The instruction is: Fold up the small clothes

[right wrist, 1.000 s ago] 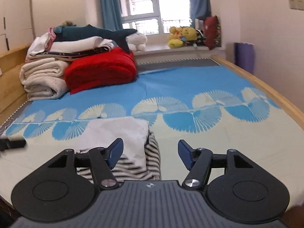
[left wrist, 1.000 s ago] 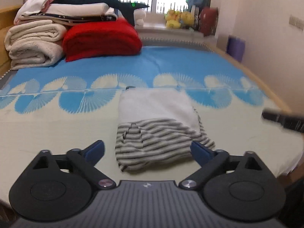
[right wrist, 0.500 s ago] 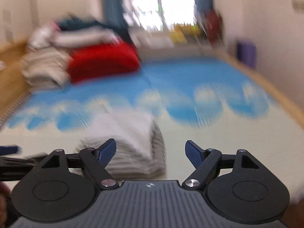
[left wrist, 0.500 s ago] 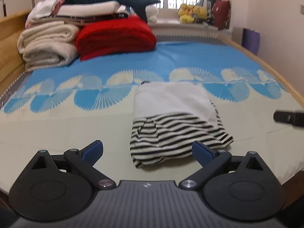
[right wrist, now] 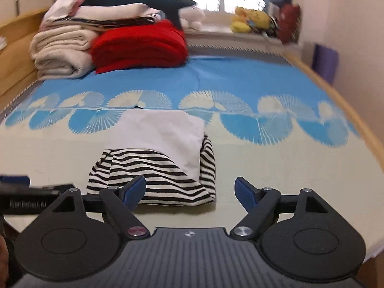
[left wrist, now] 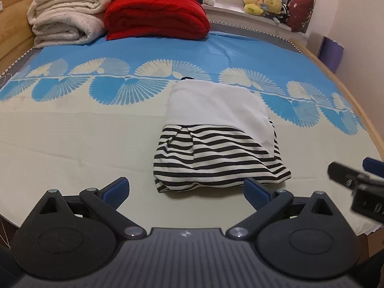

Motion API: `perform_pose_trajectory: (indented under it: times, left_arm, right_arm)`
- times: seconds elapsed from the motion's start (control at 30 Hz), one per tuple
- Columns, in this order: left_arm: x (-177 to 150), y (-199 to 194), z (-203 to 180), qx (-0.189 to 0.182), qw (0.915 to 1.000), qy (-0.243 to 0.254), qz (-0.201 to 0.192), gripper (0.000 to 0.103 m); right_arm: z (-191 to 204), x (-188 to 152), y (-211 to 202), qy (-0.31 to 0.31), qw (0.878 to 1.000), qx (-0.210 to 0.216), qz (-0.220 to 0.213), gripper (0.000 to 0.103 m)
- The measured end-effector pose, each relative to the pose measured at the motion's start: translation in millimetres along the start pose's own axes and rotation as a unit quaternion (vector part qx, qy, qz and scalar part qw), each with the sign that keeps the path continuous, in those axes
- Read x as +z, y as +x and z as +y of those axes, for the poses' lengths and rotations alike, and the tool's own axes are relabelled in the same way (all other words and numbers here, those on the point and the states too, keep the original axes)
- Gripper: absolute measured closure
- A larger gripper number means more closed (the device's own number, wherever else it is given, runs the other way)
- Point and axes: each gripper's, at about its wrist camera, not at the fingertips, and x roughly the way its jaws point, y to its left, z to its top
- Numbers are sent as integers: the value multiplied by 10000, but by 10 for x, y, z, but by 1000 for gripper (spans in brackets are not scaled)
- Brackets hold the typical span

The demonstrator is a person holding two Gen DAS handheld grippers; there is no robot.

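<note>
Compared with a second ago: both cameras sit closer to the folded white-and-black-striped cotton garment (left wrist: 217,139), which fills more of each view. The fold itself looks unchanged, white panel on top toward the far side, striped part toward the near edge of the bed. The right wrist view, smeared half a second ago, is sharp again.

Left gripper (left wrist: 186,188): blue-padded fingers spread wide, nothing between them, held low over the near edge of the cream-and-blue fan-patterned bedsheet (left wrist: 72,124). The garment's near striped hem lies just ahead of the gap, nearer the right finger; no contact visible.

Right gripper (right wrist: 190,189): fingers likewise spread apart and empty, held level, pointing along the bed. Its left fingertip (right wrist: 135,188) overlaps the striped hem in the picture; cannot tell whether it touches. In the left wrist view this gripper shows at the right edge, blurred.

Garment position: middle of the bed across its width, close to the near edge, lying flat.

Far-left corner of the bed: folded red fleece blanket (left wrist: 156,16) beside rolled cream quilts (left wrist: 64,21). Yellow plush toys (left wrist: 261,2) on the window sill.
</note>
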Motion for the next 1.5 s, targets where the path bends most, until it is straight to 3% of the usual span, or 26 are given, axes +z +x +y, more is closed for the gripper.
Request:
perform_pose_trajectory:
  times: [1.5]
  left_arm:
    - [20, 39, -25, -15, 10000, 95, 3, 1]
  right_arm:
    - [248, -23, 9, -280, 9992, 292, -31, 19]
